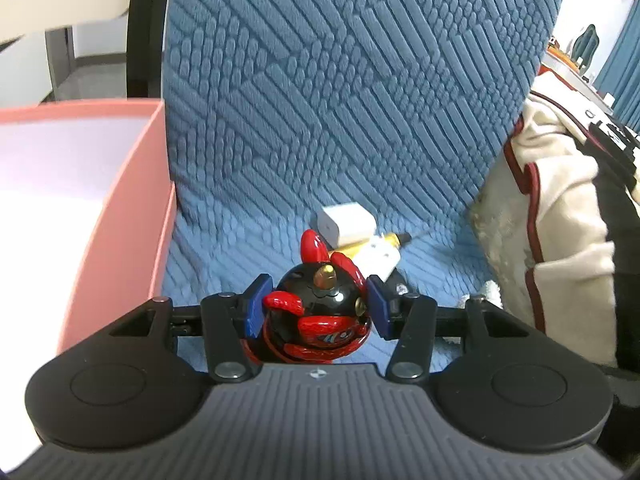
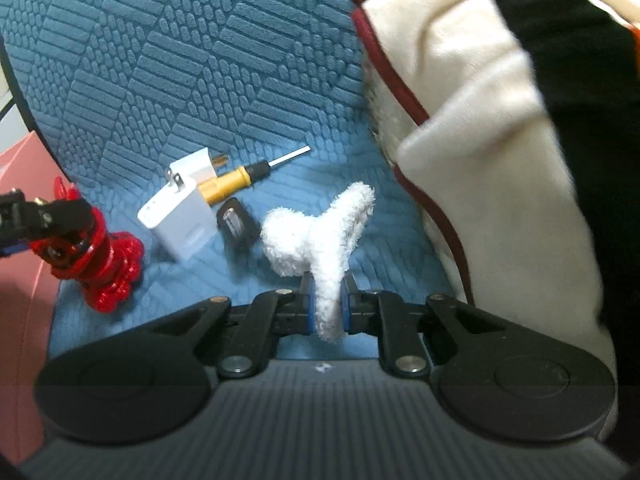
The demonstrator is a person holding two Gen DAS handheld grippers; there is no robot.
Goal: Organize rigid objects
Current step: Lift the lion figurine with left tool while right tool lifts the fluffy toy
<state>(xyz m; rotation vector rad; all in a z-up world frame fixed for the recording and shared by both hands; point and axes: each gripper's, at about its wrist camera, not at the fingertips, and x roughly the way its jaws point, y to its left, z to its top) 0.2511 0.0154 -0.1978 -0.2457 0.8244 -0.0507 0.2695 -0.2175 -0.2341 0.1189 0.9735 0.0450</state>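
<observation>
My left gripper is shut on a red and black figurine, its blue pads pressed to the round head. In the right wrist view that figurine hangs at the far left above the blue textured seat. My right gripper is shut on a fluffy white cloth that sticks up between its pads. On the seat lie a white charger, a second white plug, a yellow-handled screwdriver and a small black object.
A pink box with a pale inside stands against the seat's left side. A cream, black and red-trimmed garment is heaped on the right of the seat. The chair's blue backrest rises behind the objects.
</observation>
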